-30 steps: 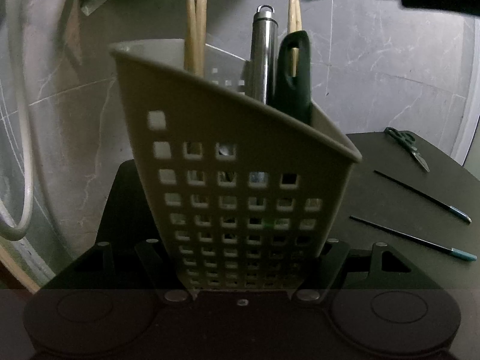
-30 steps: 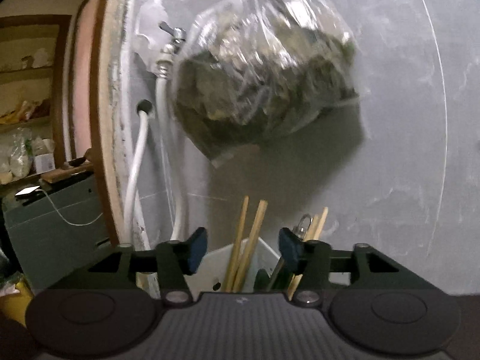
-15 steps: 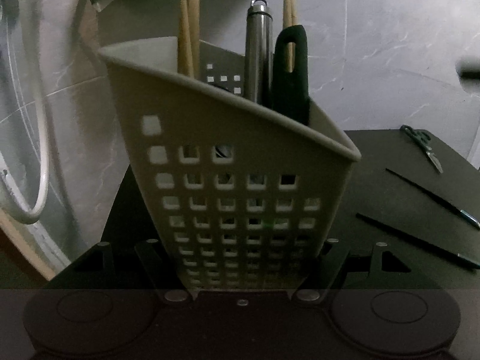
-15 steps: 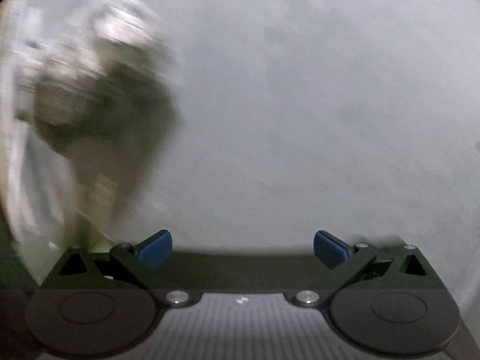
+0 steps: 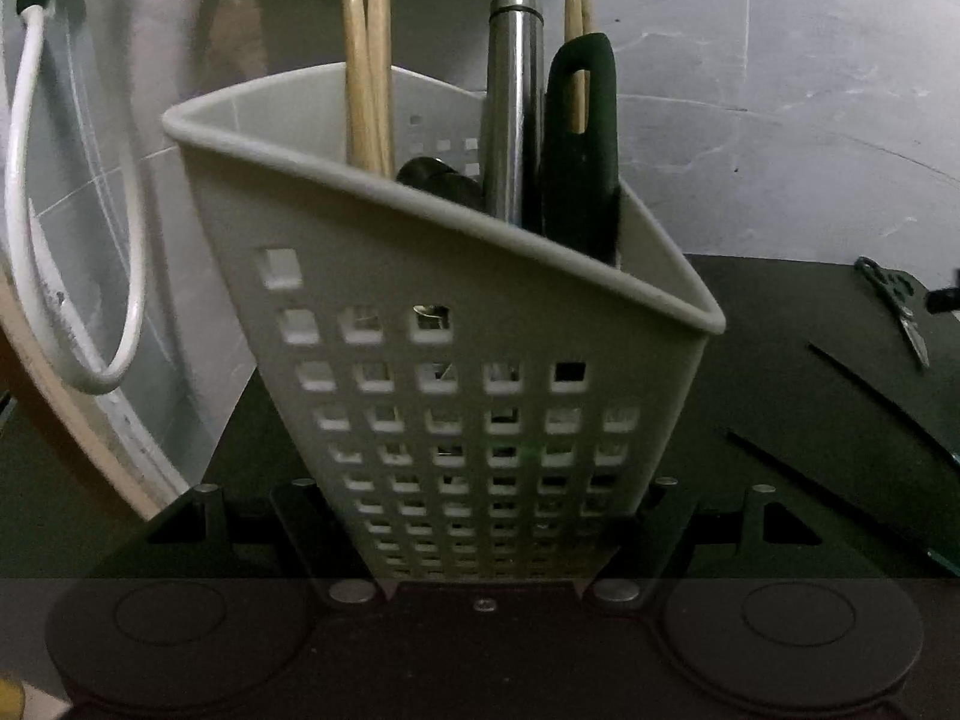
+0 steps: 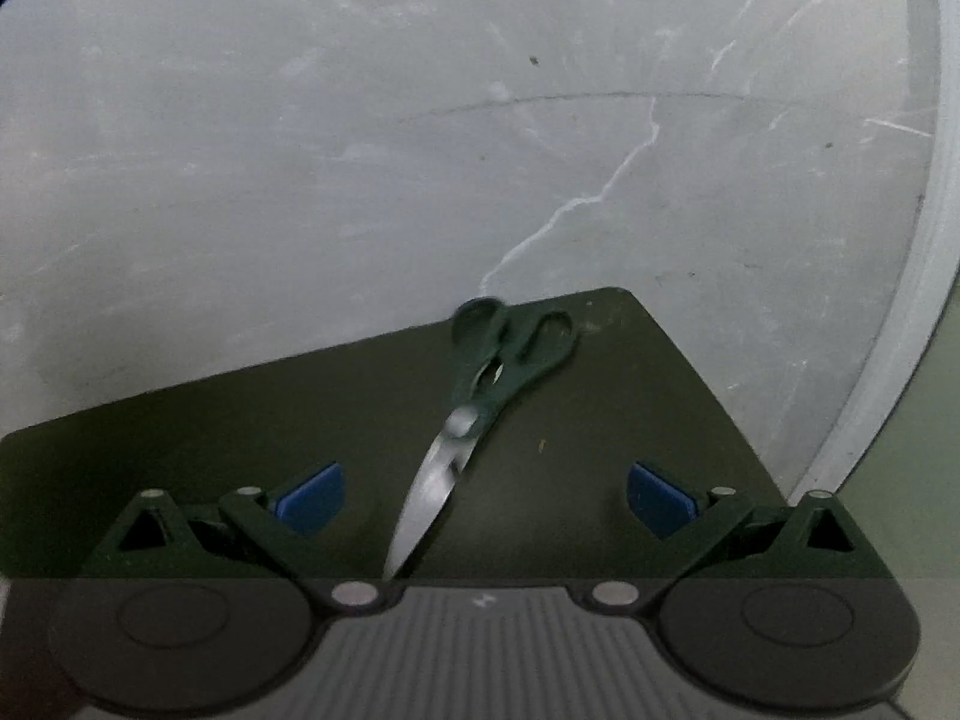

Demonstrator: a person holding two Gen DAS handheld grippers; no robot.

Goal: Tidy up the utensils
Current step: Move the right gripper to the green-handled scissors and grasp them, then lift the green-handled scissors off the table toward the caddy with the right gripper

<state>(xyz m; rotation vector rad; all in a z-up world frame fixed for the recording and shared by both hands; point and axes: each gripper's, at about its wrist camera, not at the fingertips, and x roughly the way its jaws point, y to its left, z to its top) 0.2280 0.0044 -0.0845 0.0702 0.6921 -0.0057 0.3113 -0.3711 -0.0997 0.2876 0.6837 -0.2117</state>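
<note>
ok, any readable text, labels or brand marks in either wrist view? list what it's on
None readable.
Utensil caddy: no print.
Scissors: no mark visible.
Steel handle and black handle: no lettering shows.
Right gripper body: small pale mark, too small to read.

A white perforated utensil holder (image 5: pixel 456 360) is gripped at its base by the left gripper (image 5: pixel 483 531), with wooden chopsticks (image 5: pixel 367 72), a steel handle (image 5: pixel 513 108) and a black handle (image 5: pixel 581 150) seen upright inside, and scissors (image 5: pixel 894 306) lying at 3 o'clock on a dark mat (image 5: pixel 810 312).
</note>
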